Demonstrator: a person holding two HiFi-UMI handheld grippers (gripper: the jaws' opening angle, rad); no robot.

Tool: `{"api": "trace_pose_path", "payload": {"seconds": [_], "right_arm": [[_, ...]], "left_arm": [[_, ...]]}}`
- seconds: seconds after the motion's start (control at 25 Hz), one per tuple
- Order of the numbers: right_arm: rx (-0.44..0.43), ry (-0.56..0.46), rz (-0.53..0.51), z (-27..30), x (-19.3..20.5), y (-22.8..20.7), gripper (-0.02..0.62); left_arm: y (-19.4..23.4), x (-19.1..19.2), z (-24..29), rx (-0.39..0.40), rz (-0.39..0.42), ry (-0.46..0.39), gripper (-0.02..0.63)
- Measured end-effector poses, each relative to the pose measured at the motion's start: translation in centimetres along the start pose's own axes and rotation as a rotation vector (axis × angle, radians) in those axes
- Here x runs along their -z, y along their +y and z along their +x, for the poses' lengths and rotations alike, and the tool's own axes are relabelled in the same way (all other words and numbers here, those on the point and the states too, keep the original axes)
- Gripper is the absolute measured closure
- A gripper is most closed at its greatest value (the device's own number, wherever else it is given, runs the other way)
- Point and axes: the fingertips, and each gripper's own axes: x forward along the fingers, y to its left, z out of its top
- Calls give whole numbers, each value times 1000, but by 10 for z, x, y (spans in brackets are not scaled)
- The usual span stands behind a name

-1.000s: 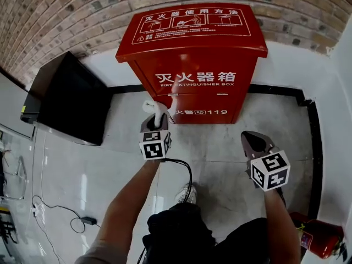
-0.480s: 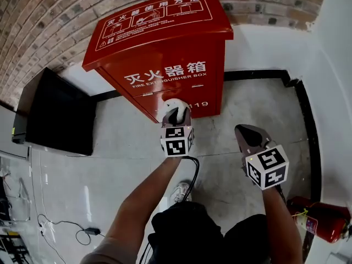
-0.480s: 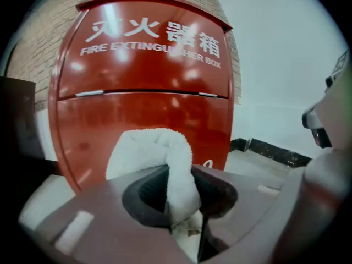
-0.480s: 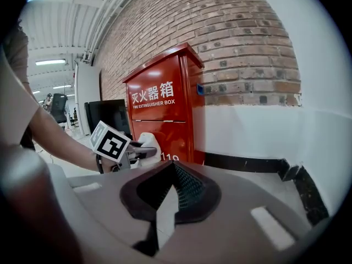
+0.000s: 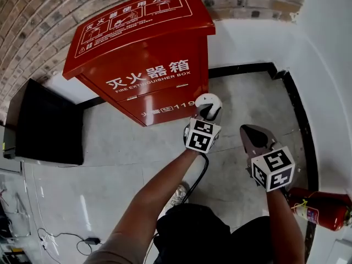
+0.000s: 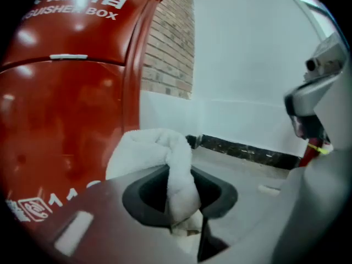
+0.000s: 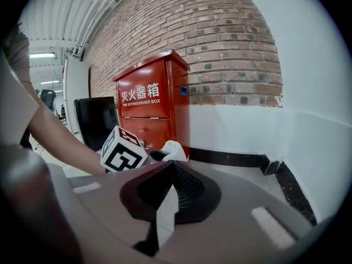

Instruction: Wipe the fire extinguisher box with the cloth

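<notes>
Closest to the camera are the person's dark trousers (image 5: 190, 232) and two bare forearms reaching forward over the grey concrete floor (image 5: 242, 100). A red cylinder-shaped fire extinguisher (image 5: 322, 210) lies on the floor at the person's right, well apart from both tools.

The right gripper (image 5: 252, 135) hangs in the air above the floor. Its own view shows the dark ribbed jaws pressed together with nothing between them (image 7: 165, 199).

Further forward, the left gripper (image 5: 207, 113) is clenched on a white terry cloth (image 5: 209, 103). In its own view the cloth (image 6: 165, 158) runs down between the jaws as a folded strip and bunches up above them.

The bunched cloth sits just beside the lower right front corner of the red metal fire extinguisher box (image 5: 148, 65) with white lettering. Whether it touches the red panel (image 6: 60, 120) cannot be told.

A flat black panel (image 5: 47, 125) leans left of the box. Behind stands a red-brown brick wall (image 5: 33, 15) with a white lower band and black skirting.
</notes>
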Motion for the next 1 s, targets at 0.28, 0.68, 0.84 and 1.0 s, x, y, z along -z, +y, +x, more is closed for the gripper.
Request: {"api": "trace_pose_path", "payload": {"seconds": [0.28, 0.68, 0.84, 1.0], "right_arm": [[-43, 9, -22, 22, 0, 23, 571], [-136, 25, -58, 53, 10, 63, 571], [-154, 34, -86, 52, 19, 68, 571], [-134, 31, -73, 47, 22, 57, 571]], "left_arm": [[29, 63, -73, -78, -87, 39, 515], [220, 178, -205, -749, -311, 248, 515], [241, 180, -190, -756, -331, 204, 515], [222, 181, -162, -700, -367, 161, 515]]}}
